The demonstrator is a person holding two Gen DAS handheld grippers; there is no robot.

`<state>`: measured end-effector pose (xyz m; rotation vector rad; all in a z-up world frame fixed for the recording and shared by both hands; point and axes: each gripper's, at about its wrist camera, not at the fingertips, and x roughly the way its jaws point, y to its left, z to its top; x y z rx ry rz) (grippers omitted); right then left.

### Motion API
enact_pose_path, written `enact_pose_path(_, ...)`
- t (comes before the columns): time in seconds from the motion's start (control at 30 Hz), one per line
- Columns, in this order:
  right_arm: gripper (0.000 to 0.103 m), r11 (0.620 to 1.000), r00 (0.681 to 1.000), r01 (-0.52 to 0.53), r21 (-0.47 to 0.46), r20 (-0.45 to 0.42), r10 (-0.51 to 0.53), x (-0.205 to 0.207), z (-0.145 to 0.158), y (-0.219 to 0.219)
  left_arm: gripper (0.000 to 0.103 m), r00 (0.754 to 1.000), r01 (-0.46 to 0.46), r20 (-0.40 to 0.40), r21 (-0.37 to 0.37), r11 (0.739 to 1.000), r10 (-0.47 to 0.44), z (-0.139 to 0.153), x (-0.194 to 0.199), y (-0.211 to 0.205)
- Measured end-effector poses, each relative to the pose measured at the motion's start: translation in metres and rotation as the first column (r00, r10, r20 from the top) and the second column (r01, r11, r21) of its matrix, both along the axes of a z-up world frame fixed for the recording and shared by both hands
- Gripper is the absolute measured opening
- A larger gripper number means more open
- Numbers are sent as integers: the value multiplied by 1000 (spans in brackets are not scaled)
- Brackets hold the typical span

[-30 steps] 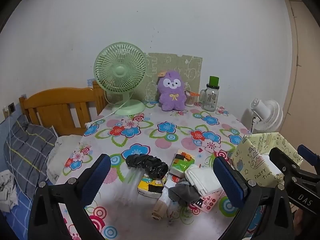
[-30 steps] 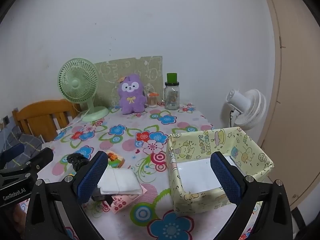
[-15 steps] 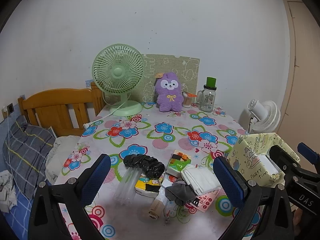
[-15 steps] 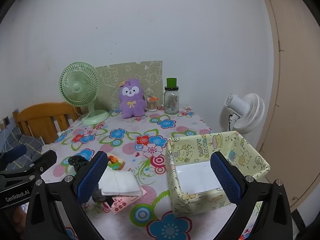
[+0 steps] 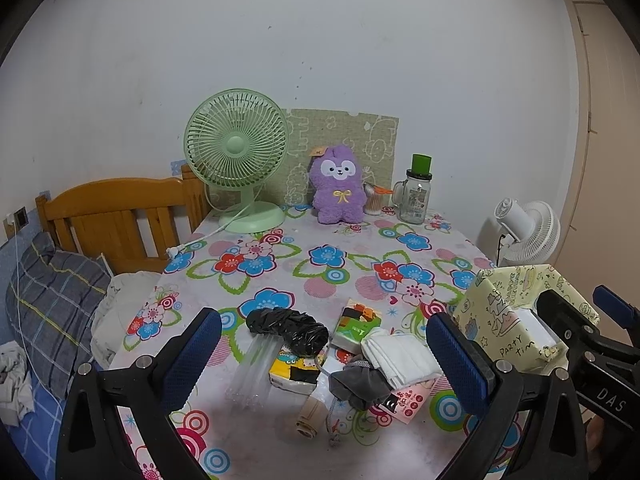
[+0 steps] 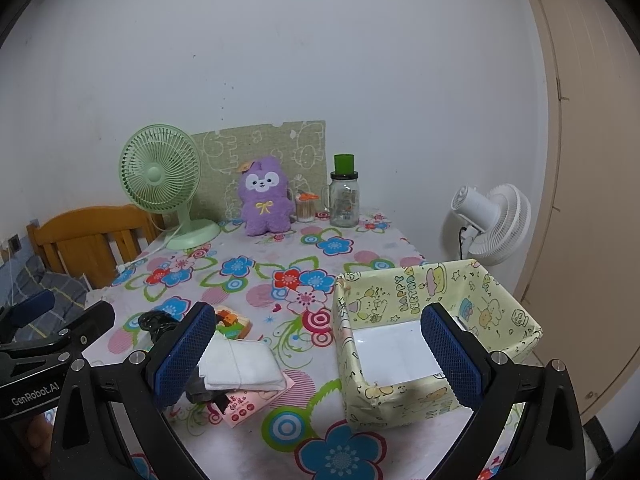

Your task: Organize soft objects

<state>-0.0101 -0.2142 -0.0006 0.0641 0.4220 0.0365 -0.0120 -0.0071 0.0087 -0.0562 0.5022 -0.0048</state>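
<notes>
Covering table: floral cloth [image 5: 320, 264] | wall: white, bed possibly left | left gripper [image 5: 324, 354] wide | right gripper [image 6: 316, 350] wide

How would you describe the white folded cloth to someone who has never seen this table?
Start from the yellow box at the table's right edge. In the pile left of it lies the white cloth, folded flat, atop a pink packet. It alone is plain white.

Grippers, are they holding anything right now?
No. Left gripper and right gripper are both open, with nothing between their fingers. The cloth lies on the table.
</notes>
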Motion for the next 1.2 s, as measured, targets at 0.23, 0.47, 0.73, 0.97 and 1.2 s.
enact_pose_path(0.23,103,1000,1000,-2,1,-3,2,1,1,0,103,1000,1,4,3,1000,-1,-1,-1,-2)
enact_pose_path(0.47,103,1000,1000,-2,0,-1,2,2,1,2,103,1000,1,8,3,1000,-1,-1,-2,-4)
enact_pose_path(0.73,103,1000,1000,-1,0,2,1,1,0,2,103,1000,-1,12,13,1000,0,-1,-2,-4)
enact_pose_path(0.97,103,1000,1000,-7,3,-1,7,2,0,2,103,1000,-1,13,15,1000,1,-1,-3,-6)
enact_pose_path(1.2,103,1000,1000,-14,11,-6,14,3,-2,2,103,1000,8,3,13,1000,-8,-6,-1,-9)
